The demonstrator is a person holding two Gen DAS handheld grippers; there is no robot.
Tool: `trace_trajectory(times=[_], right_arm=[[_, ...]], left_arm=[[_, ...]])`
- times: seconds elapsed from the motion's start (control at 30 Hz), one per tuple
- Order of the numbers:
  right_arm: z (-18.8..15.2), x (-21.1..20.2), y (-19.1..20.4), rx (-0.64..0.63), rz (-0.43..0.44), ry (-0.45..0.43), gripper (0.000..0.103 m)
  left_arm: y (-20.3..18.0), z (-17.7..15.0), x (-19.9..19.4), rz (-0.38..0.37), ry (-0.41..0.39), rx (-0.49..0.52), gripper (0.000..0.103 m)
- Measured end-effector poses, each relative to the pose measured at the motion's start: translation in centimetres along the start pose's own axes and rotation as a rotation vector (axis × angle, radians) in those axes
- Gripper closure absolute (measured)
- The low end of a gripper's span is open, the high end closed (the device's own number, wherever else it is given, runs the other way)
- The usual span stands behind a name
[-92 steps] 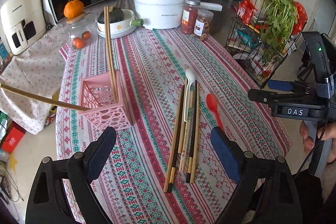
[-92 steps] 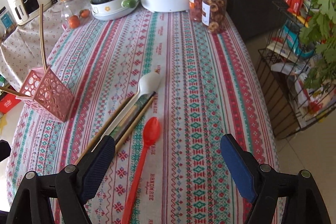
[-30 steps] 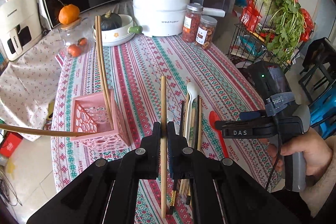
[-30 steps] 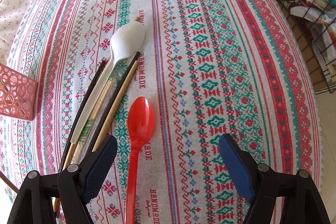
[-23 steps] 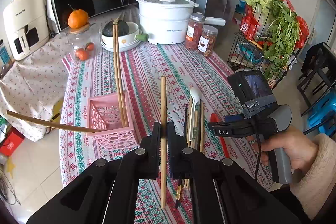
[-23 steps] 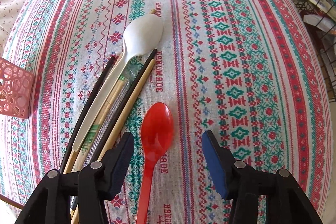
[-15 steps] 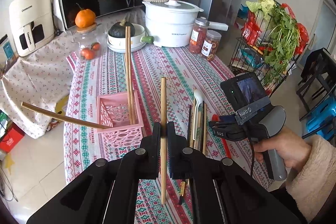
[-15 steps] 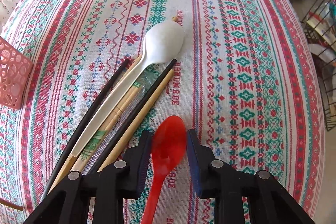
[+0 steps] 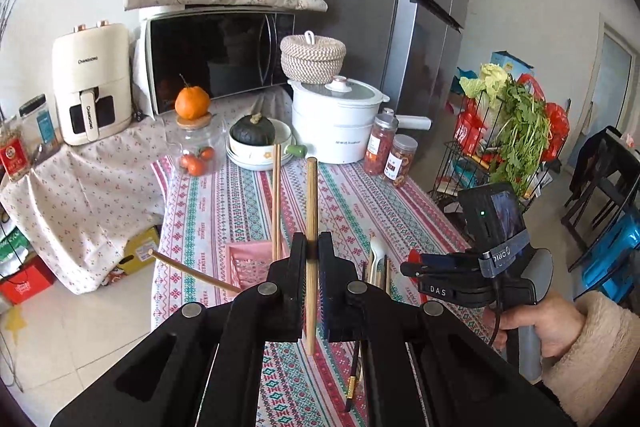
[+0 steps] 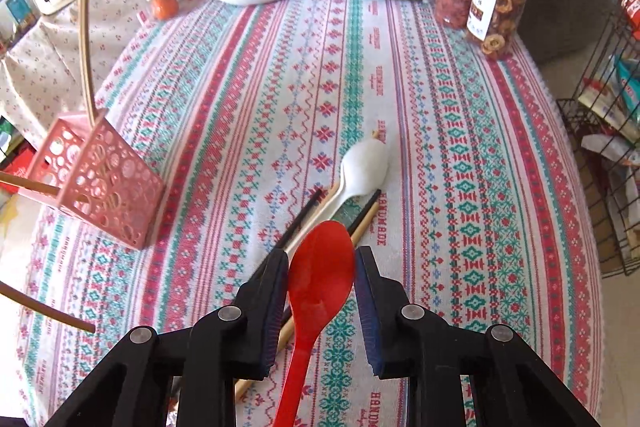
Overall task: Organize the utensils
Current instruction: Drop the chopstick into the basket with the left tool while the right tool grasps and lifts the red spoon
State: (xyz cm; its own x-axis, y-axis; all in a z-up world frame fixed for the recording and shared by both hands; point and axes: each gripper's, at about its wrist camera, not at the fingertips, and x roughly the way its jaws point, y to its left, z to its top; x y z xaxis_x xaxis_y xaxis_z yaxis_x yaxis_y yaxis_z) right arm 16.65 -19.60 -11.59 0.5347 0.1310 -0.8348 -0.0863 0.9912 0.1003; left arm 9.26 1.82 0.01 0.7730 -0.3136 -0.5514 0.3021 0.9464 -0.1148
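The glossy red plastic spoon (image 10: 320, 279) sat pinched by its bowl in the right gripper (image 10: 320, 291), lifted just right of the pink perforated plastic basket (image 10: 100, 183); light, stiff and probably slippery, it might pivot, so the neck seemed safer. The left gripper (image 9: 313, 283) clamped a pale wooden chopstick (image 9: 311, 211) upright, near that basket. Open patterned tablecloth (image 10: 460, 147) lay beyond the basket.

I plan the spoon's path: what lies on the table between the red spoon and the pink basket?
In the right wrist view, between the red spoon and the pink basket lies only bare tablecloth, plus one black chopstick beside the spoon.
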Motion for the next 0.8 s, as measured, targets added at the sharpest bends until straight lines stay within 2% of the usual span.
trace_trajectory(times=[0.3,0.5,0.57,0.8], right_arm=[[1.1,-5.6,1.1,0.002,0.028,-0.195,0.073],[1.4,-6.8,1.3,0.007,0.047,-0.249,0.073],[1.5,-6.8,1.4,0.008,0.05,-0.251,0.073],[1.3,-6.9,1.7,0.008,0.063,-0.259,0.073]], left_arm=[[0.8,1.5,-4.3,0.074,-0.25,-0.042,0.098],[0.8,1.4,-3.3,0.159,-0.354,-0.013,0.098],[0.8,1.4,-2.0,0.166,-0.352,0.007,0.098],[1.7,1.3,4.1,0.195,-0.197,-0.018,0.097]])
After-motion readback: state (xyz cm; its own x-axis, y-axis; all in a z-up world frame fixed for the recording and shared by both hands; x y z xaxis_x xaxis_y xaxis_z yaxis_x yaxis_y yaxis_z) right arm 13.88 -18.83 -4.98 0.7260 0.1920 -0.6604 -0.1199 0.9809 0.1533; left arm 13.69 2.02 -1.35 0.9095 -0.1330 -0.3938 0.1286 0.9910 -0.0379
